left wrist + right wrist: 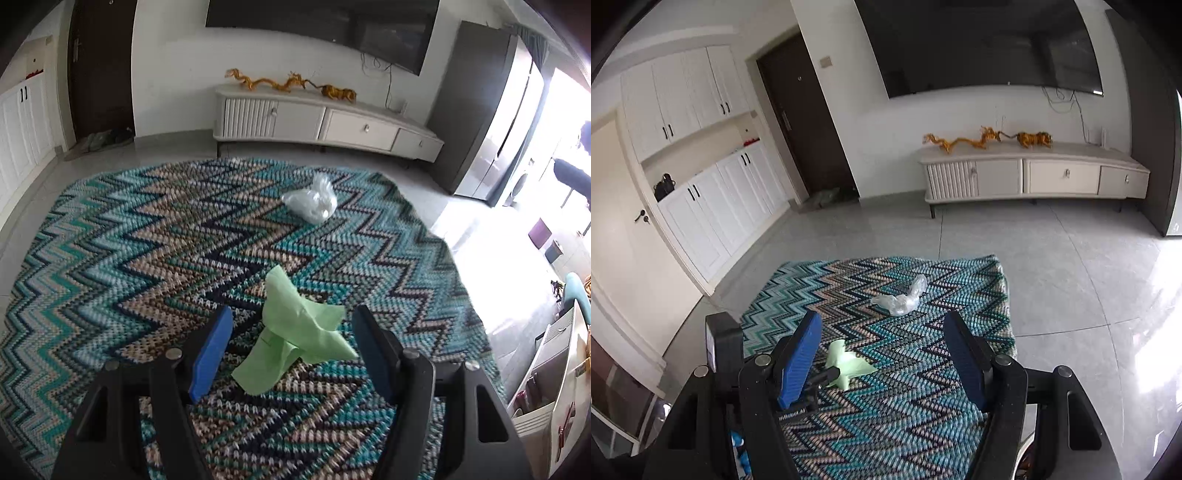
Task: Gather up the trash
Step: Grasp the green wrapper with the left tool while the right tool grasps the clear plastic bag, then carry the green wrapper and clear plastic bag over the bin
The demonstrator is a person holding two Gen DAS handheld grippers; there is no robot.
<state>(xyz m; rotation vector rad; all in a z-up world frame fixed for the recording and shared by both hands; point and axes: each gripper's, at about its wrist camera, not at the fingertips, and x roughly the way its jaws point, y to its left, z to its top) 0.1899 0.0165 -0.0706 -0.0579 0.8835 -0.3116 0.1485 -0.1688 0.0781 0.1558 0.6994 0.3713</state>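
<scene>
1. Nothing collected yet, by the look of it — two pieces of trash lie loose on the zigzag rug (147,258).
2. Green paper scrap (295,332): lower centre of the left wrist view, between the fingers of the left hand-held gripper (291,343), jaws spread, pads apparently clear of it.
3. Crumpled clear plastic bag (312,203): upper centre of the rug, well apart from both grippers.
4. Right hand-held gripper (882,347): released, empty, over the rug's near end.
5. Left to do: grab both pieces — no bin visible.
</scene>
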